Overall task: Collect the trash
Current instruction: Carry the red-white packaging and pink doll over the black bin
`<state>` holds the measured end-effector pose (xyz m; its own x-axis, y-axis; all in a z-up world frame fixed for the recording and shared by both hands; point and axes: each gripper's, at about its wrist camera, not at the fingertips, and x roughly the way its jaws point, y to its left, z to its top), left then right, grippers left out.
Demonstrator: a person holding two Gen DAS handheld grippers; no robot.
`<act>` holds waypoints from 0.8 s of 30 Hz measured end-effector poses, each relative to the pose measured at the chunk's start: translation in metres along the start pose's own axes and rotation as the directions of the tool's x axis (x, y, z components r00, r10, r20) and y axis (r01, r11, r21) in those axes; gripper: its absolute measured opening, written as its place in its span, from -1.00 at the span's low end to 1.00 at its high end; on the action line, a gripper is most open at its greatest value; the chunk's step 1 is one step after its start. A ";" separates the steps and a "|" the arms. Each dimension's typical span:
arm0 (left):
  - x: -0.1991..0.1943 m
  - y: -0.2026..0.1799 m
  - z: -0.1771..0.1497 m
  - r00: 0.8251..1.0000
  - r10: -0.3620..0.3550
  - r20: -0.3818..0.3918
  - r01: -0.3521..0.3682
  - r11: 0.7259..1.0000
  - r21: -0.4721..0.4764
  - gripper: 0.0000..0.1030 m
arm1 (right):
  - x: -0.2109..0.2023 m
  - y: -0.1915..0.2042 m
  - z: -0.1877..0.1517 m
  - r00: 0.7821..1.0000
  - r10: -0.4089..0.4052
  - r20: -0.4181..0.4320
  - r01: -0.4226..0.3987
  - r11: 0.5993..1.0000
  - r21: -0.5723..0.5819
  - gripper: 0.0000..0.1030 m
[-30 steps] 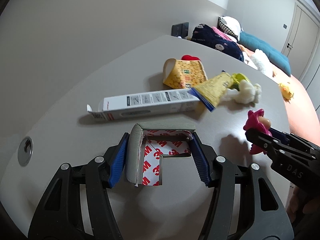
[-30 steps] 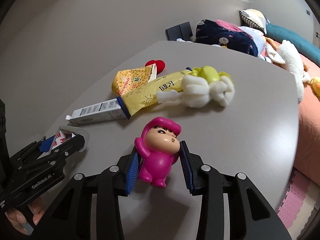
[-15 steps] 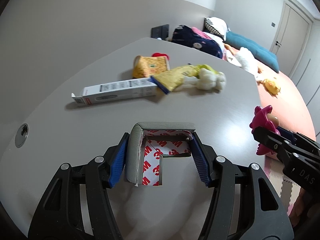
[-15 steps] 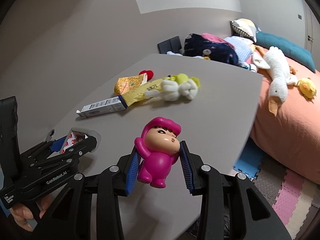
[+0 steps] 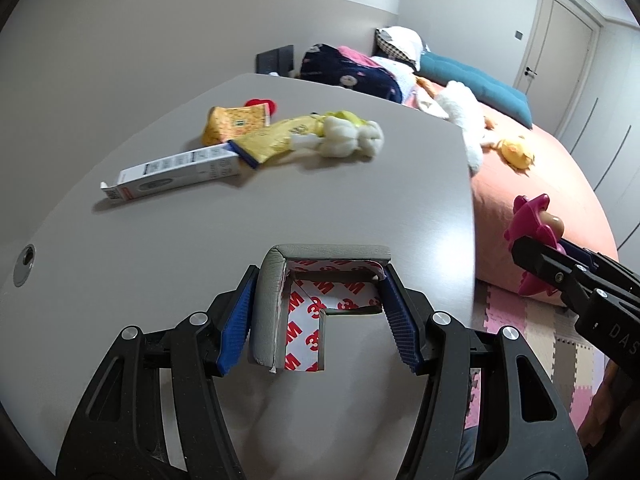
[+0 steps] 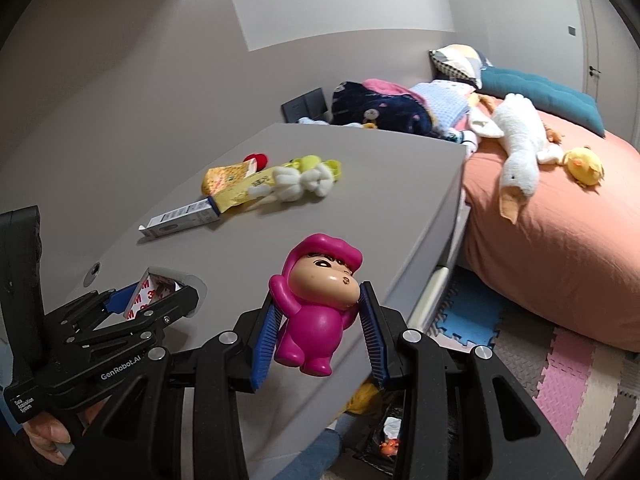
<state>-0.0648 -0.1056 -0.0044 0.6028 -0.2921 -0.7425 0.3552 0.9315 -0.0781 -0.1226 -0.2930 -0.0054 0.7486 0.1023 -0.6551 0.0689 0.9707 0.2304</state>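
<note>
The counter [image 5: 280, 216] is serving as the landmark here, and it is carrying what is left to sort. The bed [image 6: 560, 248] is lying just beyond the counter's far edge, with plush animals resting on it, well away from the work.

On the far part of the counter a white box [image 5: 176, 170] is lying flat, with a yellow wrapper [image 5: 266, 142] overlapping its end and a second yellow packet [image 5: 234, 122] just behind; a white plush [image 5: 348, 140] is touching the wrapper. The wrappers and box look like trash not yet collected.

The left gripper [image 5: 320, 316] is hanging over the counter's near part, its jaws clamping a grey foam piece [image 5: 266, 300] with printed backing paper, gripped across its width so it cannot slip.

The right gripper [image 6: 320, 336] is hovering over the counter's near corner, jaws pinching a pink figure [image 6: 316, 300] at the waist, upright. Below that corner a dark bag [image 6: 384, 440] seems to be waiting, probably the bin both hands are heading for.
</note>
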 end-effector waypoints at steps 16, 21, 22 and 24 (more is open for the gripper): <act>0.001 -0.080 -0.010 0.996 -0.089 -0.020 0.091 0.990 0.105 0.14 | -0.043 -0.061 -0.020 0.995 -0.088 0.037 0.085 0.994 0.075 -0.21; 0.001 -0.108 -0.011 0.993 -0.118 -0.027 0.121 0.981 0.151 0.14 | -0.060 -0.089 -0.027 0.992 -0.119 0.052 0.112 0.987 0.118 -0.21; 0.001 -0.115 -0.012 0.992 -0.126 -0.028 0.129 0.978 0.162 0.14 | -0.064 -0.095 -0.029 0.991 -0.126 0.054 0.118 0.985 0.129 -0.21; 0.001 -0.128 -0.012 0.990 -0.140 -0.032 0.143 0.972 0.184 0.14 | -0.070 -0.105 -0.031 0.988 -0.141 0.058 0.131 0.981 0.145 -0.21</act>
<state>-0.1185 -0.2222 -0.0035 0.5241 -0.4124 -0.7451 0.5632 0.8242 -0.0600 -0.2027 -0.3953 -0.0065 0.7683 -0.0478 -0.6384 0.2615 0.9336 0.2448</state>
